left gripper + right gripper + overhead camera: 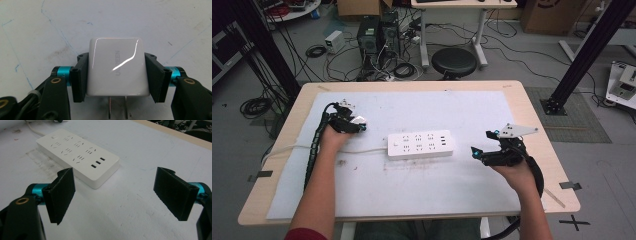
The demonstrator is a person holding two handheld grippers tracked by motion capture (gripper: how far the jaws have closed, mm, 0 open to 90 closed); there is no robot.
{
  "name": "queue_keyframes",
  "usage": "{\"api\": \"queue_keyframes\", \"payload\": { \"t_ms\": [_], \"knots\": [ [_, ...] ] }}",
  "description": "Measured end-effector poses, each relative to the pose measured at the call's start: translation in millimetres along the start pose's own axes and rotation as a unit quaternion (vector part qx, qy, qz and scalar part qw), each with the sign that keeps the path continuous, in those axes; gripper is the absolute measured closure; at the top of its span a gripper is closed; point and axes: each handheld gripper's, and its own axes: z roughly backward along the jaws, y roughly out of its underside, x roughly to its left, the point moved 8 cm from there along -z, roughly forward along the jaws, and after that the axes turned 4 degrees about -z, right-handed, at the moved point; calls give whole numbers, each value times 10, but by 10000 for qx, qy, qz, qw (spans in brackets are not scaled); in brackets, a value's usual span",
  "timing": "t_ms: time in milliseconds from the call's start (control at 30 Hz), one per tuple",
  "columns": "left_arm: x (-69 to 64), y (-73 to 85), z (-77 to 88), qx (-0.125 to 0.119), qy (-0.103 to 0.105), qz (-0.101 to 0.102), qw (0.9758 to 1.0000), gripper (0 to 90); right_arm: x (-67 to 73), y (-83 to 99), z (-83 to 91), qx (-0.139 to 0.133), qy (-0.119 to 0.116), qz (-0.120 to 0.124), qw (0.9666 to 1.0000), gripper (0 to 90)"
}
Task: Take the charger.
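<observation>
High view: the left gripper (pixel 354 123) sits at the far left of the white mat (pixel 412 195), closed around a small white charger (pixel 360 120) that lies on or just above the mat. The power strip (pixel 421 144) lies flat at the mat's centre, its cord (pixel 362 150) trailing left past the person's left hand. The right gripper (pixel 482 145) waits just right of the strip, apart from it, jaws spread.

Left gripper view: both pads grip the flat sides of the charger (pixel 117 67), one on each side, with no gap visible. The glossy face points at the camera; its two metal prongs (pixel 117 107) point back toward the gripper body, at the bottom of the frame. The mat (pixel 50 30) lies behind it.

Right gripper view: the jaws stand wide apart with nothing between them. The power strip (pixel 77 153) lies ahead and to the left, sockets and three small ports facing up.

Assessment: the step in hand is the pick-up of the charger, with the grasp made and the lift not yet evident. The next move likely calls for raising it, turning the wrist so the prongs face down, and aligning them over a matching socket. The free gripper appears placed to steady the strip's right end.
</observation>
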Motion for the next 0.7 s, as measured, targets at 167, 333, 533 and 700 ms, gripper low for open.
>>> {"api": "queue_keyframes", "payload": {
  "t_ms": [167,333,533,700],
  "knots": [
    [-106,-125,215,-230,88,-228,9994,425,8,-33,16,-10,-25,23,10000,179],
    [-301,-254,531,-419,237,-547,9973,425,45,-73,21,-2,-132,87,9999,179],
    [-669,-426,1004,-892,324,-980,9907,425,150,-81,61,-23,-223,169,9996,179],
    [-943,-435,1281,-1180,513,-1142,9851,424,238,-86,98,-17,-328,206,9992,179]
  ]
}}
